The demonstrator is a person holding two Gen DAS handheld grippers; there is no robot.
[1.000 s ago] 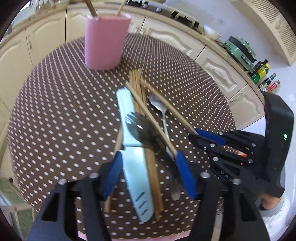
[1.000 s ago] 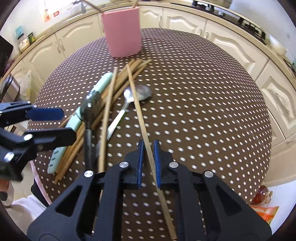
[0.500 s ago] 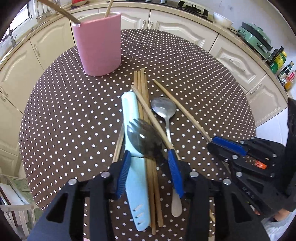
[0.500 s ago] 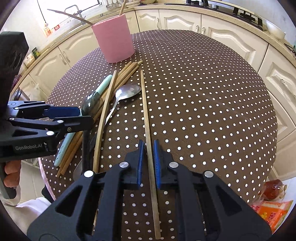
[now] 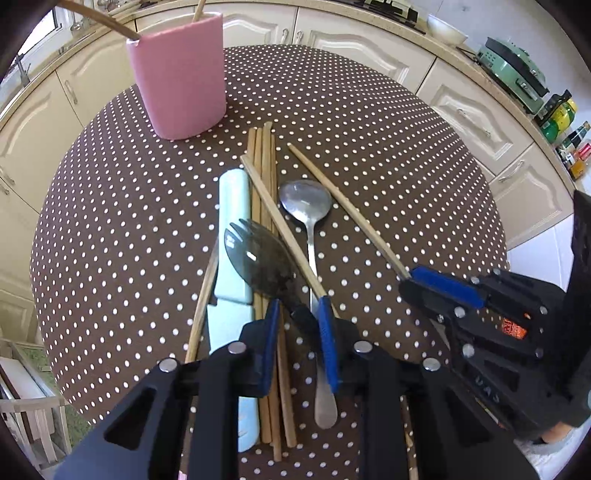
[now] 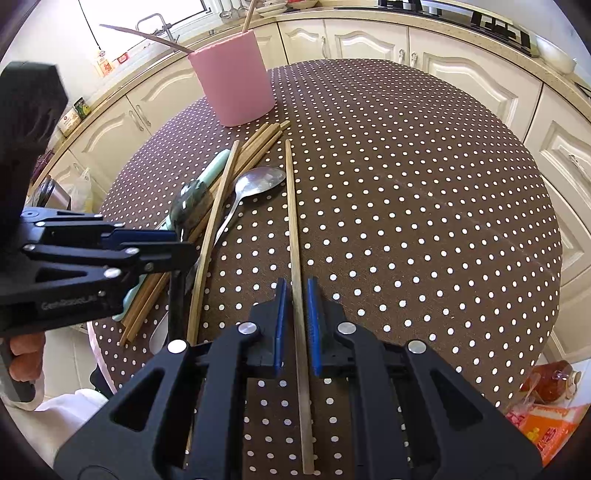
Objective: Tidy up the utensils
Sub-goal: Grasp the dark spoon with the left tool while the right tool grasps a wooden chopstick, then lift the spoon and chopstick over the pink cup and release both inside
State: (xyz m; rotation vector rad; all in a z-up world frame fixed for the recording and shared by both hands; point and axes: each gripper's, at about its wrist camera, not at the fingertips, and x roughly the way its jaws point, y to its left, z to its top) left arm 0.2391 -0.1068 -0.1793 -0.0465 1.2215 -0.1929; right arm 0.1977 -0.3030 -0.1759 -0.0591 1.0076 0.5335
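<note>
A pink utensil holder (image 5: 181, 74) stands at the far side of the dotted round table (image 5: 388, 147), with sticks in it; it also shows in the right wrist view (image 6: 234, 77). My left gripper (image 5: 297, 306) is shut on the black handle of a dark spork (image 5: 264, 258), whose head is raised over the pile. My right gripper (image 6: 295, 291) is shut on a single wooden chopstick (image 6: 291, 206) that points toward the holder. A metal spoon (image 5: 308, 210), a light blue knife (image 5: 231, 236) and several chopsticks (image 5: 264, 158) lie in a pile.
Cream kitchen cabinets (image 6: 369, 37) ring the table. Bottles (image 5: 561, 118) and a green appliance (image 5: 513, 70) stand on the counter at right. A bowl (image 5: 447, 35) sits on the far counter. An orange packet (image 6: 546, 428) lies on the floor.
My left gripper has closed from wide open onto the spork's handle and lifted it. My right gripper has risen with the chopstick, which swung to point at the holder.
</note>
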